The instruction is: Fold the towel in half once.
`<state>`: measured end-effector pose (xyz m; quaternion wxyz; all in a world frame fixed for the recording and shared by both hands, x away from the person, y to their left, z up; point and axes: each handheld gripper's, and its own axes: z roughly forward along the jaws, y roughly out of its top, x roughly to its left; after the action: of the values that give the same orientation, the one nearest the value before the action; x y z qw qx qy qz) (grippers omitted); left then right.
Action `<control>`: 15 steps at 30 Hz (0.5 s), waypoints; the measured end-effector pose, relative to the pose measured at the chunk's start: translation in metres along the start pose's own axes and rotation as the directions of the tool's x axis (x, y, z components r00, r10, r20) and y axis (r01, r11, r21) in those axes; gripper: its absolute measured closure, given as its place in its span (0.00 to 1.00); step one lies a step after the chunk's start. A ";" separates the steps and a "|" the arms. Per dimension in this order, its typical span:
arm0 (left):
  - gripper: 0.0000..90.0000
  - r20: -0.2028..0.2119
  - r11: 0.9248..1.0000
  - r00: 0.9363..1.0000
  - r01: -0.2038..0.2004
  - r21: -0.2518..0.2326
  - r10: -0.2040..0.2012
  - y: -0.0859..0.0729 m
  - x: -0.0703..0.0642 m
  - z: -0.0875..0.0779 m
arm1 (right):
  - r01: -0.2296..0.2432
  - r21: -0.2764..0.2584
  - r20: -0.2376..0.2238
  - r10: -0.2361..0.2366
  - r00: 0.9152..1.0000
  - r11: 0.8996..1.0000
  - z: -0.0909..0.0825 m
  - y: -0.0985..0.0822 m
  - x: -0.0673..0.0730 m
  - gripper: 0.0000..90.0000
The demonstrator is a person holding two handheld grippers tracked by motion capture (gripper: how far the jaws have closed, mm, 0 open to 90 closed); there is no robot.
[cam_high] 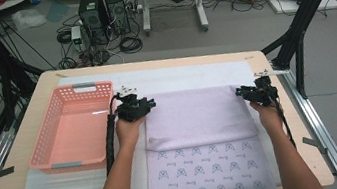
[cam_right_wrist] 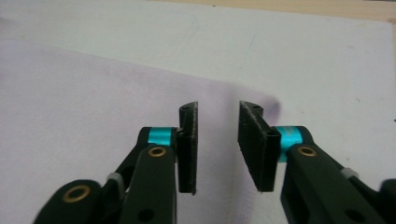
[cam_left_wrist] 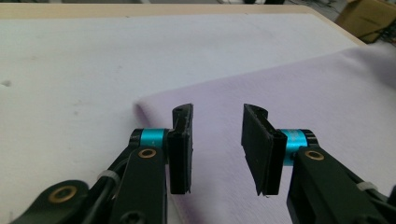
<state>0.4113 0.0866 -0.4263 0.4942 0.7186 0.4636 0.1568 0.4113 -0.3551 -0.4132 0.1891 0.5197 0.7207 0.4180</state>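
Our left tongs [cam_high: 149,103] and right tongs [cam_high: 238,92] are both released, resting over the cloth's [cam_high: 195,116] far corners at 12 o'clock.

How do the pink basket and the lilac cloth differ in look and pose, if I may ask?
The basket is rigid, pink and perforated, with upright walls; the cloth is soft, lilac and lies flat. The basket stands apart at the table's left; the cloth has both open grippers at its far corners. Both rest on the white mat.

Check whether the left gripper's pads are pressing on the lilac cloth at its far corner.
Apart. In the left gripper view the left gripper stands open, the lilac cloth lying flat behind the jaws, nothing pinched.
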 end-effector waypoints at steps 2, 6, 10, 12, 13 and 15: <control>0.65 0.032 1.000 1.000 0.001 -0.007 -0.001 -0.005 -0.004 -0.005 | 0.000 -0.004 -0.012 0.000 1.000 1.000 -0.005 0.000 0.001 0.69; 0.59 0.090 0.999 0.996 -0.008 0.041 0.004 -0.013 -0.015 -0.012 | -0.012 0.030 -0.055 0.014 0.998 0.999 -0.016 -0.002 0.005 0.64; 0.59 0.129 1.000 0.992 -0.004 -0.022 0.007 -0.023 -0.025 -0.026 | 0.007 0.023 -0.093 -0.005 0.996 1.000 -0.032 -0.009 0.012 0.63; 0.58 0.141 1.000 0.990 -0.007 -0.031 0.011 -0.030 -0.028 -0.034 | 0.008 0.029 -0.107 -0.005 0.994 1.000 -0.040 -0.015 0.013 0.61; 0.58 0.147 1.000 0.989 -0.008 -0.026 0.012 -0.032 -0.029 -0.037 | 0.003 0.034 -0.112 0.000 0.994 0.999 -0.045 -0.019 0.013 0.60; 0.56 0.156 0.999 0.987 -0.029 -0.022 0.033 -0.036 -0.030 -0.046 | -0.015 0.032 -0.133 0.019 0.991 0.999 -0.054 -0.025 0.014 0.59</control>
<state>0.3461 0.0905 -0.4289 0.5336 0.7308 0.4106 0.1122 0.3530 -0.3673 -0.4003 0.1291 0.4995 0.7336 0.4422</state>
